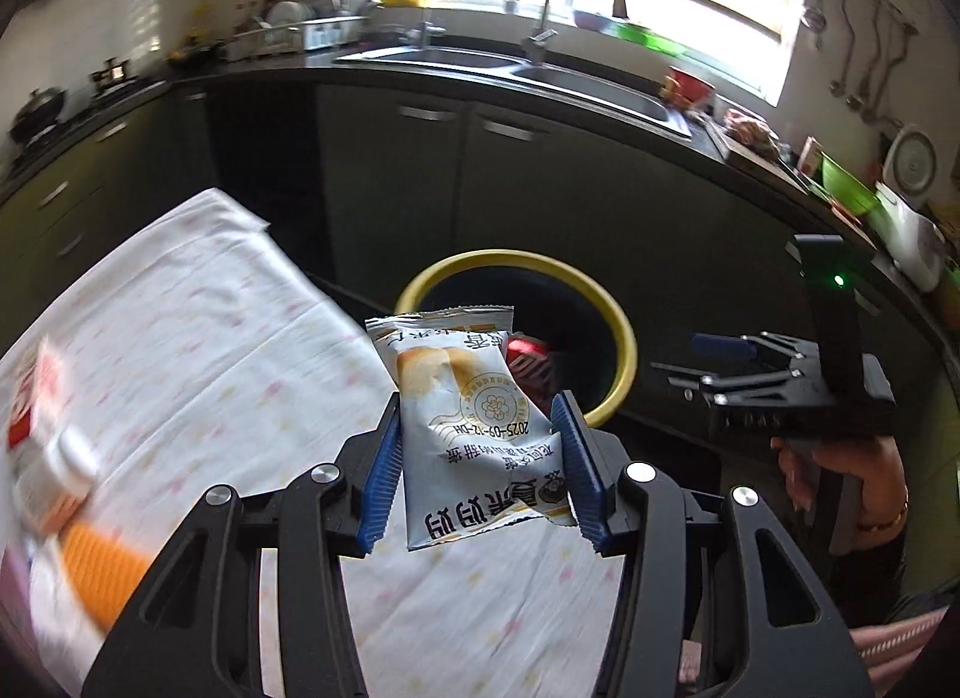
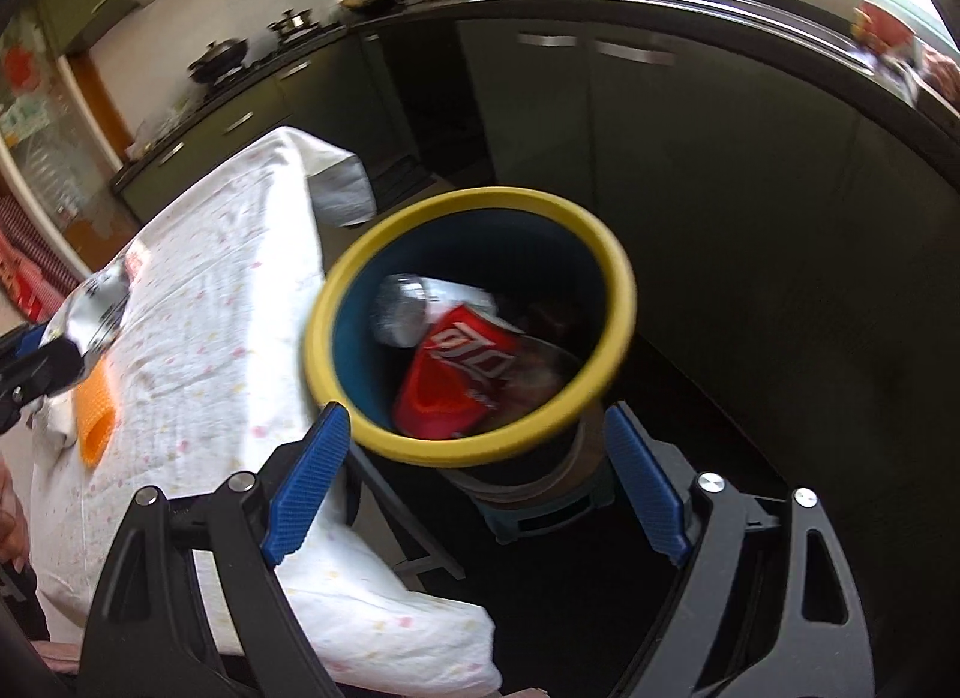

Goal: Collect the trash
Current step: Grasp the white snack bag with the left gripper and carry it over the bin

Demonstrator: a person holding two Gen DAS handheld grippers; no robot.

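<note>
My left gripper (image 1: 480,407) is shut on a white bread wrapper (image 1: 474,428), which stands upright between the blue pads. It is held over the table's right edge, just short of a dark bin with a yellow rim (image 1: 624,350). A red package (image 1: 528,356) lies inside the bin. In the right wrist view the bin's yellow rim (image 2: 618,272) fills the middle, with the red package (image 2: 462,374) and a silver can (image 2: 399,308) inside. My right gripper (image 2: 477,482) is open and holds nothing, its fingers standing either side of the bin's near rim. The right gripper (image 1: 702,359) also shows beside the bin.
A table with a white patterned cloth (image 1: 210,326) stands left of the bin. On it are an orange mesh piece (image 2: 96,410), a red and white box (image 1: 36,392) and a white bottle (image 1: 66,458). Dark cabinets and a sink (image 1: 510,68) run behind.
</note>
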